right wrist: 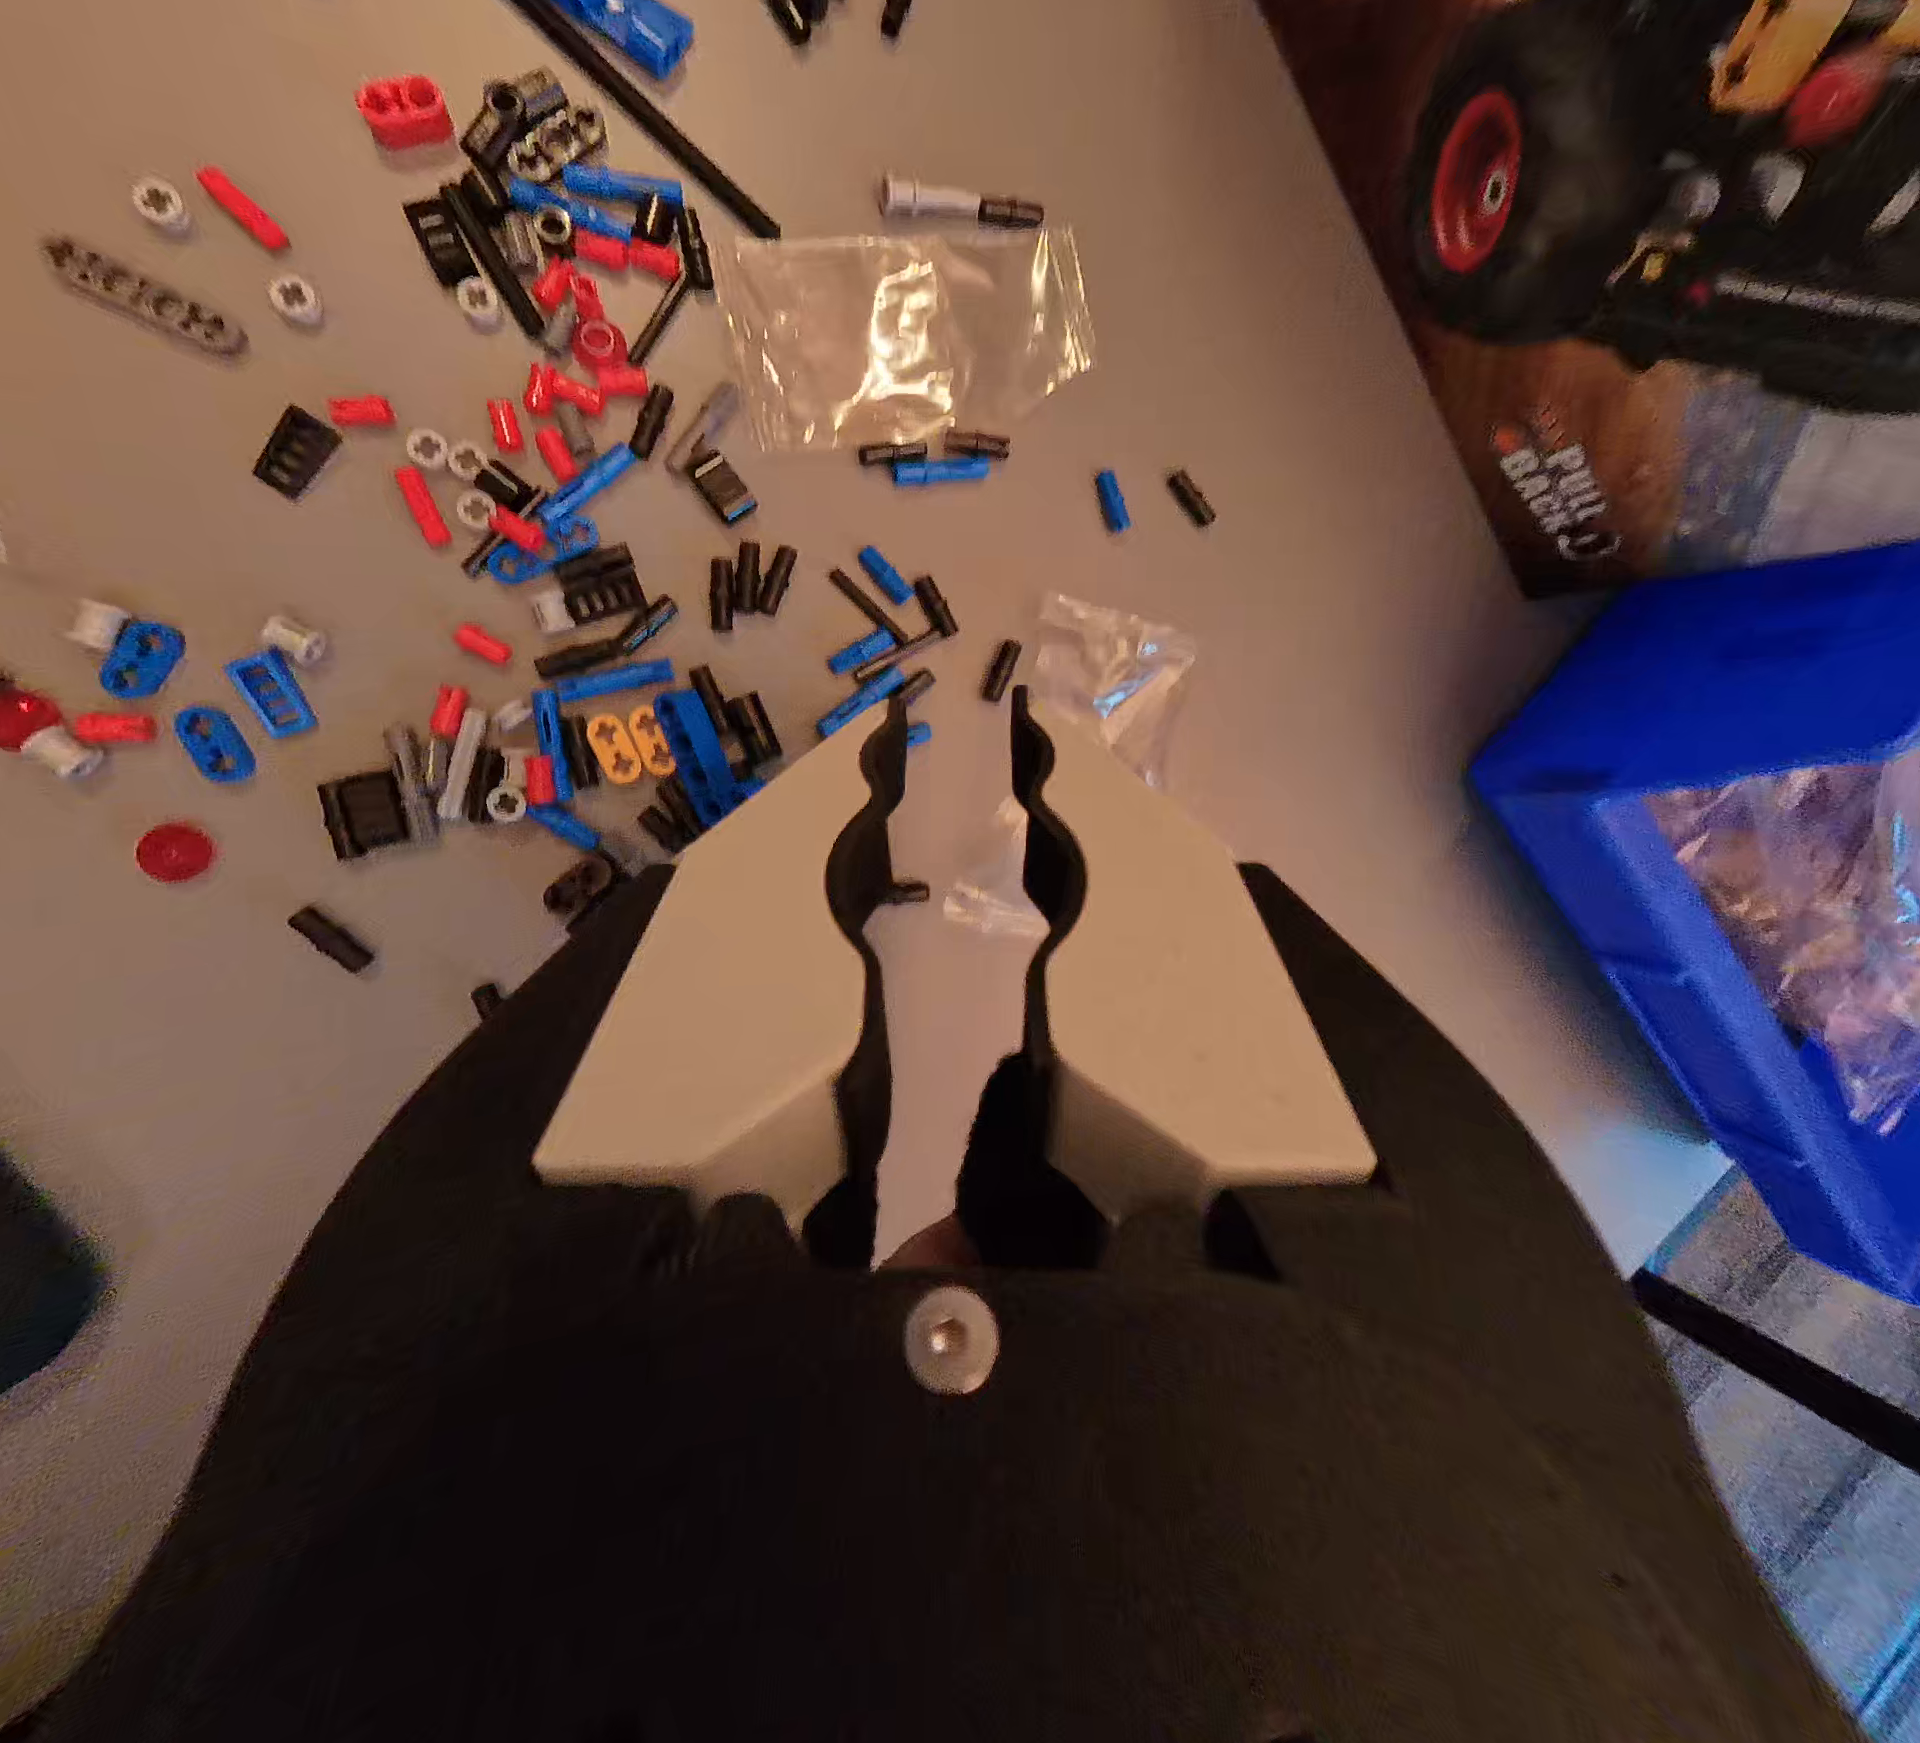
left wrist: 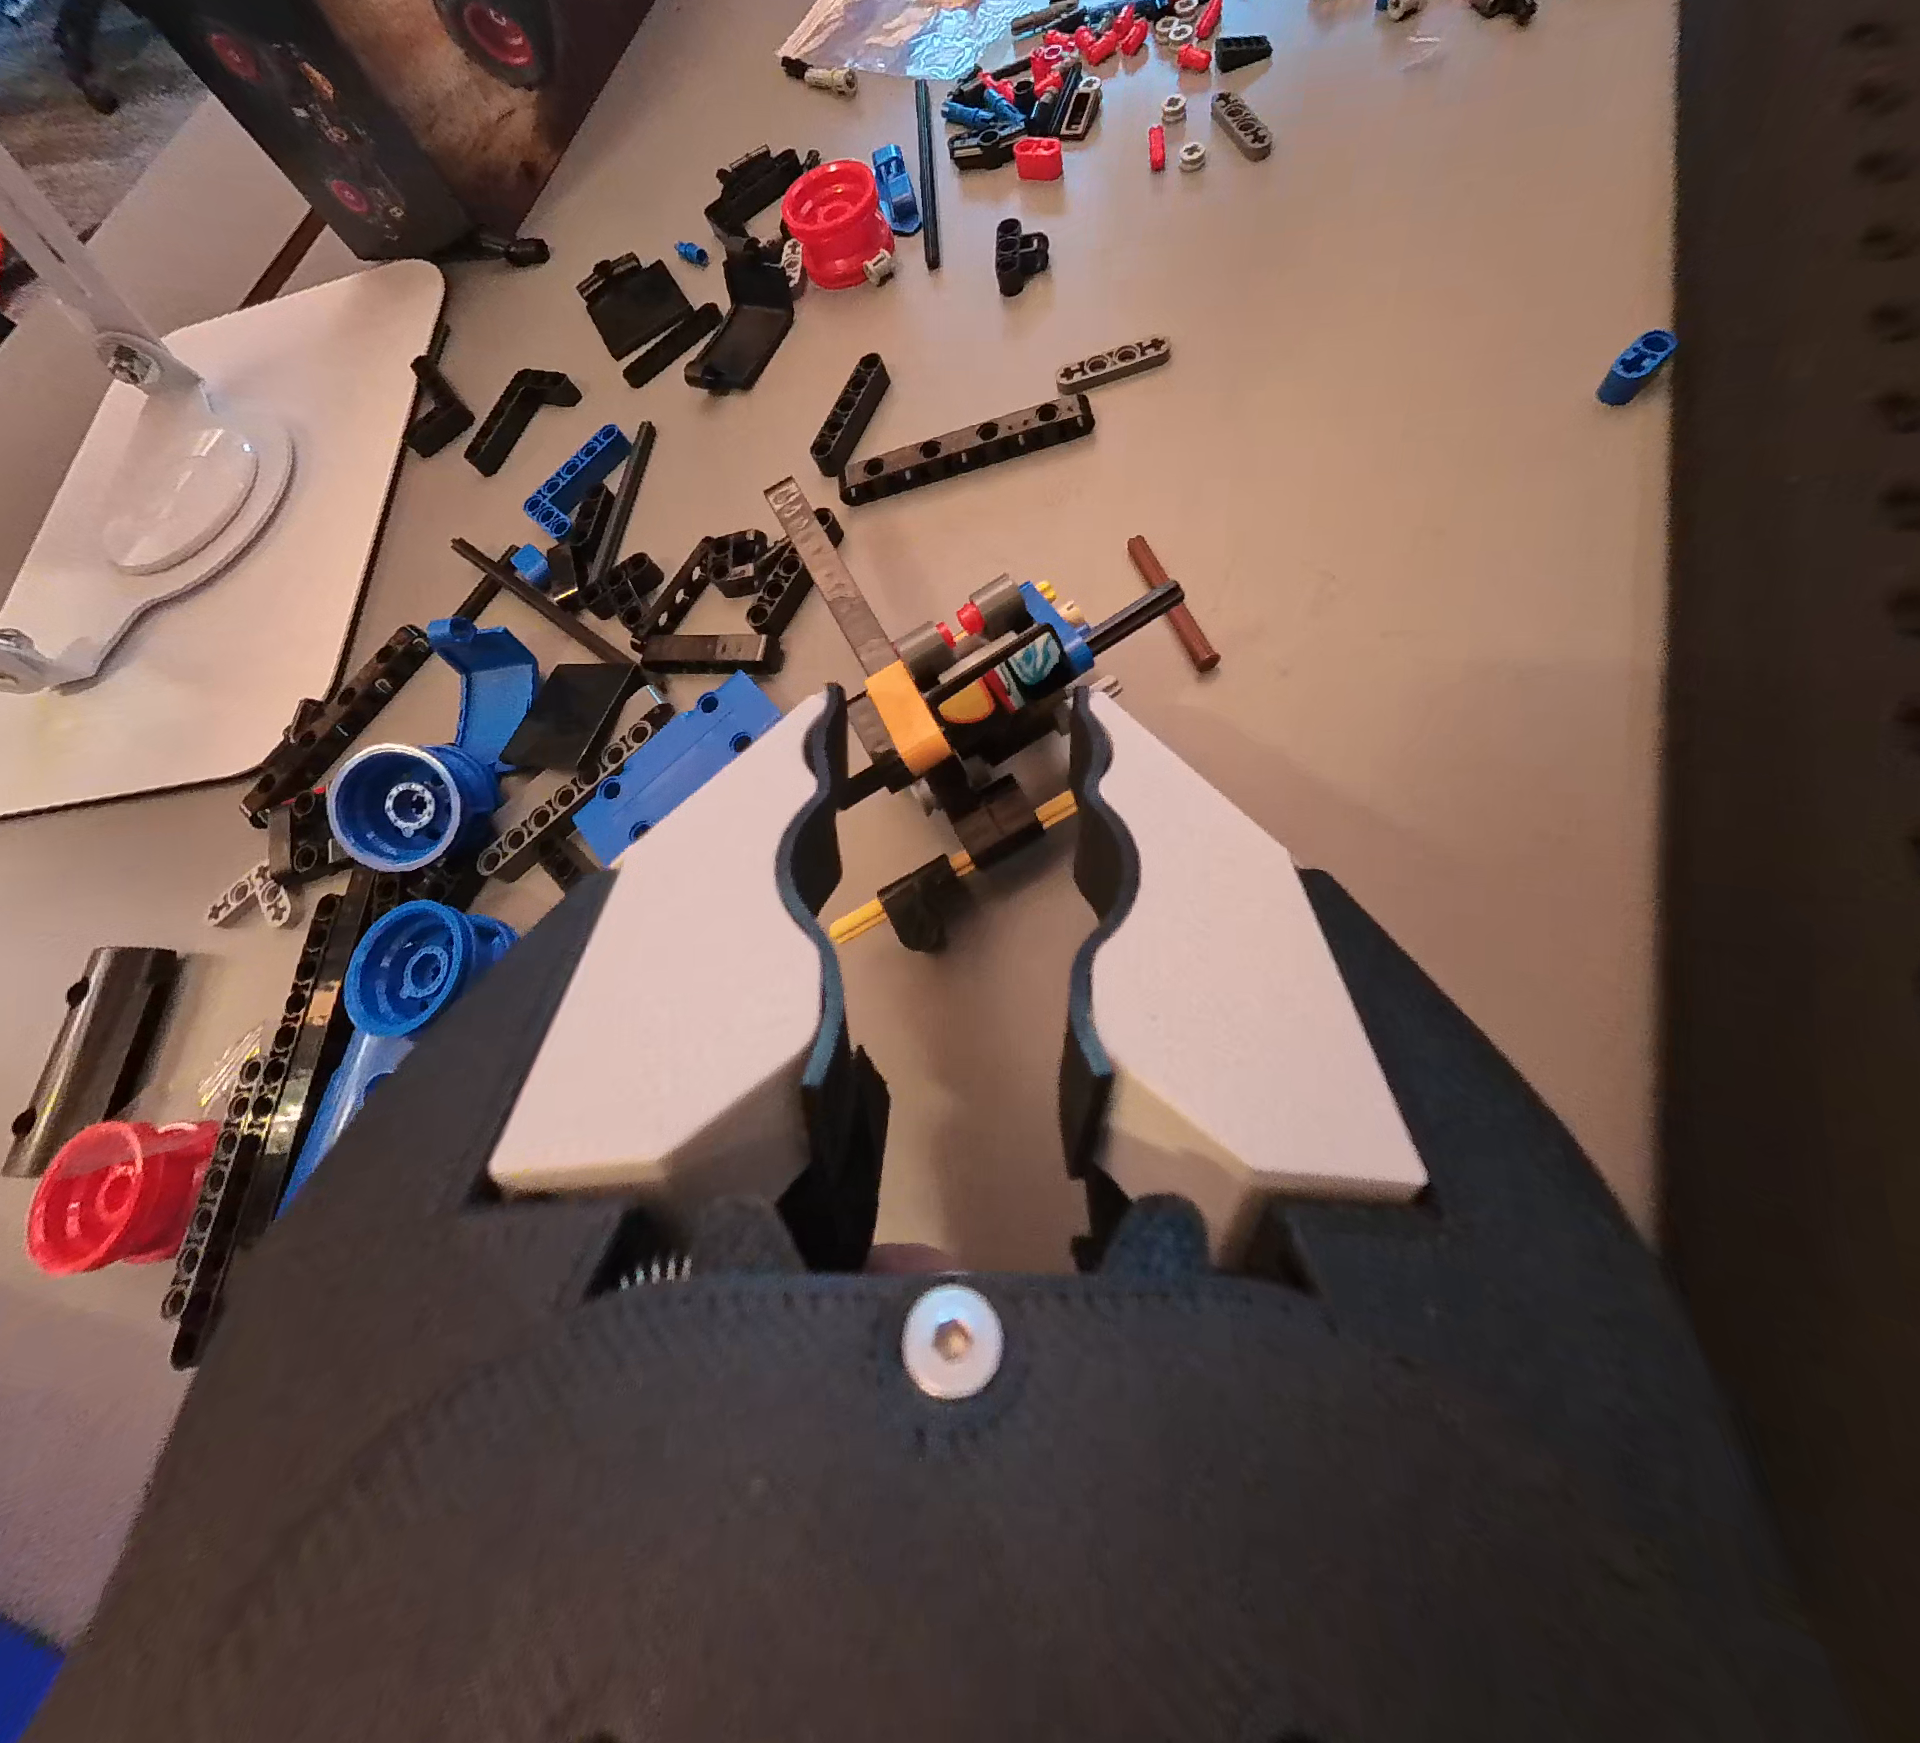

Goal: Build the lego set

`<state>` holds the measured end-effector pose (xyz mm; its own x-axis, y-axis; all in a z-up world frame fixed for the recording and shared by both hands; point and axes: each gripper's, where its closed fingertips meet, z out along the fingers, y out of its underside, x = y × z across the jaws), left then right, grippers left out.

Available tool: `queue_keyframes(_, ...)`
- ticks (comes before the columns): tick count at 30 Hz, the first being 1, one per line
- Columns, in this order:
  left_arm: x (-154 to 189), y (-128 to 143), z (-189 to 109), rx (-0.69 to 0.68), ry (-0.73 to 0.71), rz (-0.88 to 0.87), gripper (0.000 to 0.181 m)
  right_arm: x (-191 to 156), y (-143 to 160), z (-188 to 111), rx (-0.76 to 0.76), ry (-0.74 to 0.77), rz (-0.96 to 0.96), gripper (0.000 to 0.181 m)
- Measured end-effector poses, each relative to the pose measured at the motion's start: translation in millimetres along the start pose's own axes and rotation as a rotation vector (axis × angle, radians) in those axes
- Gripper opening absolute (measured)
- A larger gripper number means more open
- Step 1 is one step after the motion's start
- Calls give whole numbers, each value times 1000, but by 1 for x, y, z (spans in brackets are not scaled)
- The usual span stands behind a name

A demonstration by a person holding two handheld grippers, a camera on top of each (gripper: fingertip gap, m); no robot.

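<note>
A part-built model (left wrist: 977, 717) of black, orange, blue and grey pieces, with yellow and black axles, sits between the tips of my left gripper (left wrist: 956, 701). The jaws stand wide and touch it on both sides, so the gripper is shut on it just above the table (left wrist: 1351, 498). A brown axle (left wrist: 1174, 604) lies at its far end. My right gripper (right wrist: 956, 706) hovers with its jaws slightly apart and empty over the near edge of a spread of small pins and connectors (right wrist: 582, 488). A small black pin (right wrist: 906, 891) lies under its left finger.
Blue wheel hubs (left wrist: 395, 805), black beams (left wrist: 966, 446) and a red hub (left wrist: 831, 223) lie left of and beyond the model. The set's box (left wrist: 395, 10), a white lamp base (left wrist: 197, 530), empty plastic bags (right wrist: 904, 337) and a blue bin (right wrist: 1714, 862) border the work area.
</note>
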<state>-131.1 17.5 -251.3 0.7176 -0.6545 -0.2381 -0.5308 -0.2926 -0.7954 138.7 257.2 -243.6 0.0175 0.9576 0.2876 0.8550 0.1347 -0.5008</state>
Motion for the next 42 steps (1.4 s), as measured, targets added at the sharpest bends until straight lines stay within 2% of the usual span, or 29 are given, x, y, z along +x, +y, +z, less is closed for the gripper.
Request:
queue_keyframes(6, 0, 3, 2, -7, 3, -6, 40, -9, 14, 7, -31, -26, 17, 19)
queue_keyframes(13, -1, 4, 3, -5, 2, -13, 39, -43, 33, -11, -58, -125, 13, 20)
queue_keyframes(18, 0, 3, 5, -1, 9, -13, 39, -60, 49, -21, -101, -140, -2, 21)
queue_keyframes(27, 0, 3, 5, -1, 6, -11, 39, -103, 45, -33, -47, -249, -63, 24)
queue_keyframes(31, 1, 3, 6, -1, 7, -11, 39, -83, 32, -25, -7, -130, -60, 27)
queue_keyframes(34, 1, 3, 7, -3, 7, -9, 38, -73, 4, -15, 86, -122, -33, 31)
queue_keyframes(37, 1, 3, 7, -3, 4, -7, 38, -61, -15, 5, 96, -102, -43, 36)
queue_keyframes(40, 1, 3, 7, -2, 4, -9, 38, -33, -31, 24, 99, -48, 3, 37)
queue_keyframes(42, 1, 3, 7, -2, 4, -8, 38, -22, -44, 35, 137, -78, 54, 37)
